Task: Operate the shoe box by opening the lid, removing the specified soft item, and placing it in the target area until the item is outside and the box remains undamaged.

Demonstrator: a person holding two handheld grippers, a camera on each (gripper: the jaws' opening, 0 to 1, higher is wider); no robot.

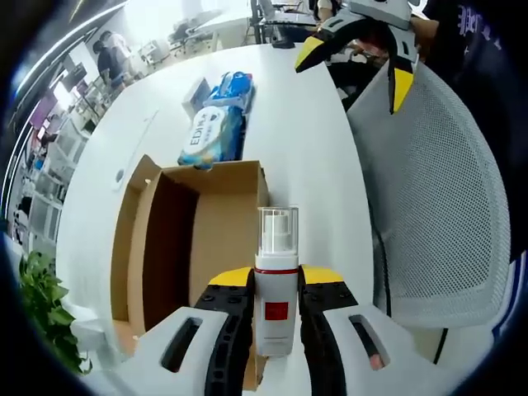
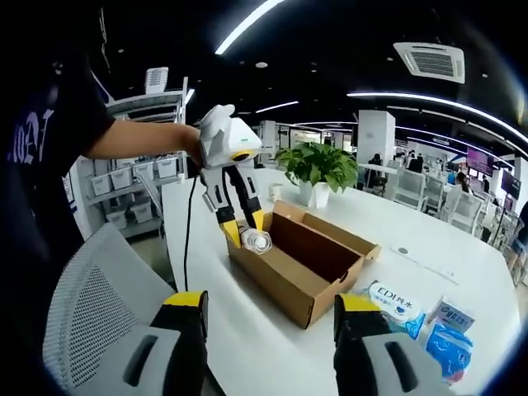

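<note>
**Bottle lifted clear of the open box**

Left tongs [image 1: 276, 285] clamp a small rigid pump bottle [image 1: 275, 280] mid-body at lower centre, over the box [image 1: 210, 239] rim; likely light, slick. Right tongs [image 2: 268, 318] stand open, empty. Soft packs [image 1: 216, 124] lie on the table [image 1: 305, 124], upper centre.

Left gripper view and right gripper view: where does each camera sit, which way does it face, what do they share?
Left gripper view: rides the left hand-held gripper, looking down over the open cardboard box; its jaws clamp a white pump bottle.
Right gripper view: rides the right hand-held gripper, jaws apart, facing the person's forearm across the white table.
Shared: box, bottle, tissue packs, mesh chair, each other's gripper.
</note>
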